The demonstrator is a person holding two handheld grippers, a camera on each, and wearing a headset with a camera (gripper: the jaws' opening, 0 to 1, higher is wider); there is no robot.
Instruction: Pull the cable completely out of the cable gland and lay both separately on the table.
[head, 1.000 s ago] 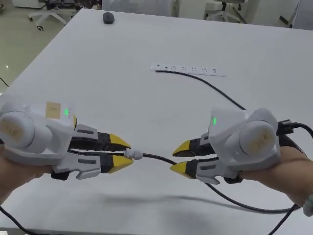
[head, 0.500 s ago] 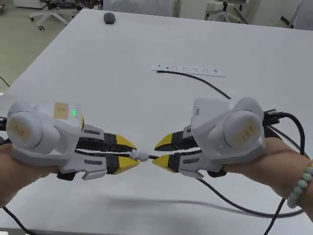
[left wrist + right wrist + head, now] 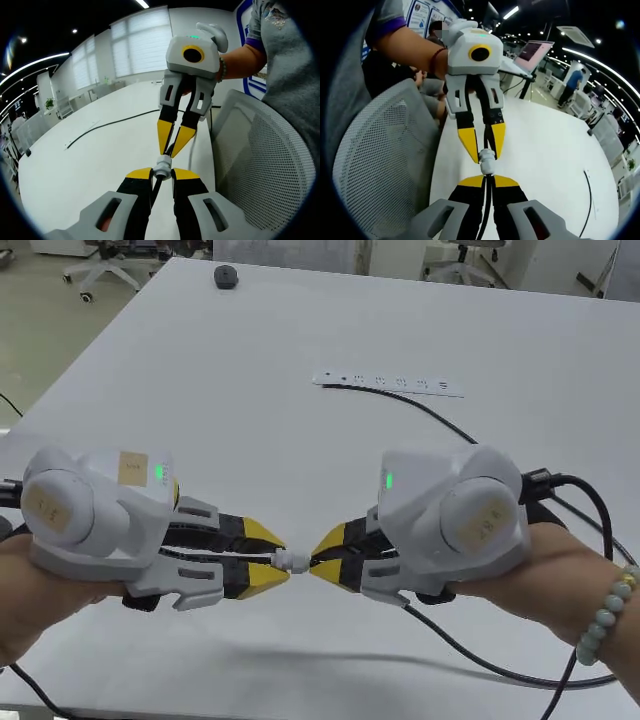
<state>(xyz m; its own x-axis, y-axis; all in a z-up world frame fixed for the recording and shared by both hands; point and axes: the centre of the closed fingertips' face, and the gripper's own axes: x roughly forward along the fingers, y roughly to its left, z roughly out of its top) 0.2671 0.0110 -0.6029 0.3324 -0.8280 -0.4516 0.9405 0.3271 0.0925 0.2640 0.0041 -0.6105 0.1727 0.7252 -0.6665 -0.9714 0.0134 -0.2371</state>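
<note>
Cable gland, small and white, sits pinched between the tips of the left gripper, held in the air above the table with the cable threaded through it. Facing it nose to nose, the right gripper has its jaws clenched on the black cable just past the gland's mouth, so the two sets of tips almost touch. I judge the step in hand to be the pull itself. It should go best if both grips are kept firm and the hands draw apart along the cable's own line (a sideways tug would likely bind it in the gland, or twist the gland out from between the left tips). A long cable may need a fresh hold further along. The head view gives the slack trailing away behind the right jaws and looping toward the person's side. The left gripper view makes plain how the right jaws converge onto the cable just ahead of the gland, with a dark strand running back between the left jaws. The right gripper view has the cable passing down between its own jaws.
</note>
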